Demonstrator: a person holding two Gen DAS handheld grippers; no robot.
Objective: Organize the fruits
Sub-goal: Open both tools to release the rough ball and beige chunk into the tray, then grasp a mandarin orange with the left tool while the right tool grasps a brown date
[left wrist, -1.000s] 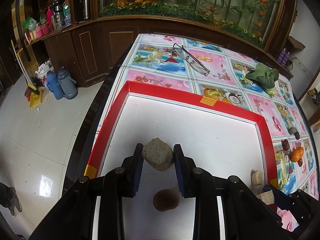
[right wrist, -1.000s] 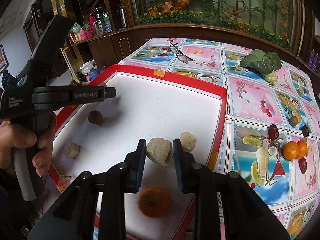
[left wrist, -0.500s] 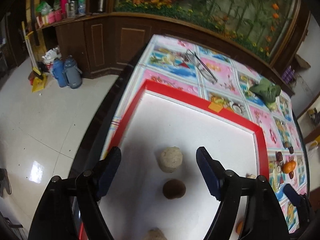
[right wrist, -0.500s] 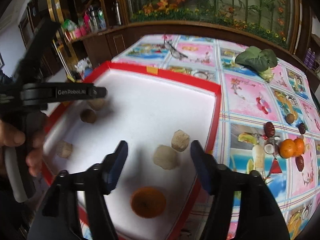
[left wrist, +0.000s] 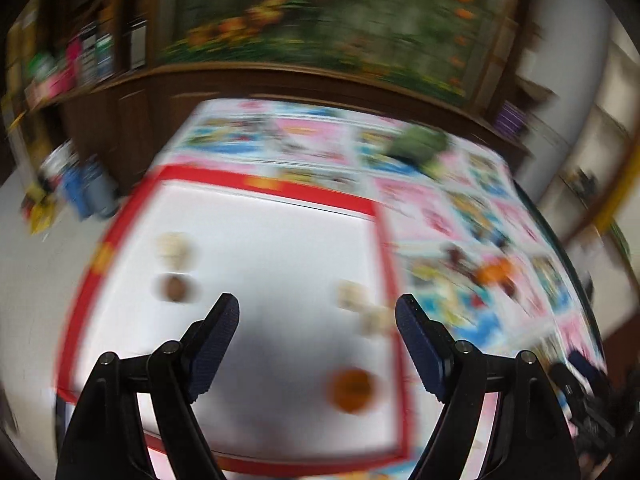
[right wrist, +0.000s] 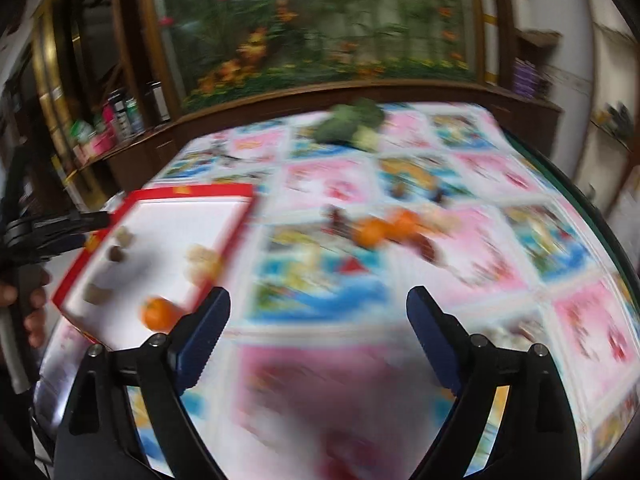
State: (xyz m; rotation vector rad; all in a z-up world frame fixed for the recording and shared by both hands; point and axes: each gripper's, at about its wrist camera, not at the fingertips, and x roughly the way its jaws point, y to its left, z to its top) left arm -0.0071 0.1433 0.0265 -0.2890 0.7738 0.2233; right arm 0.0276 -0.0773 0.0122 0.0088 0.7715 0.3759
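Both views are motion-blurred. My left gripper (left wrist: 318, 316) is open and empty above the white tray with a red rim (left wrist: 304, 194). On the tray lie a beige lump (left wrist: 173, 244), a brown round fruit (left wrist: 174, 288), two beige lumps (left wrist: 362, 308) near the right rim and an orange (left wrist: 353, 390). My right gripper (right wrist: 319, 308) is open and empty over the patterned tablecloth, right of the tray (right wrist: 192, 192). Oranges (right wrist: 384, 228) and dark fruits (right wrist: 428, 246) lie on the cloth ahead of it.
A green leafy vegetable (right wrist: 352, 122) lies at the far side of the table. The left gripper and hand (right wrist: 36, 236) show at the left in the right wrist view. A wooden cabinet with an aquarium stands behind the table.
Both grippers opened and released the beige lumps onto the tray. Both then swung right; the right gripper now hangs over the tablecloth beside the tray.
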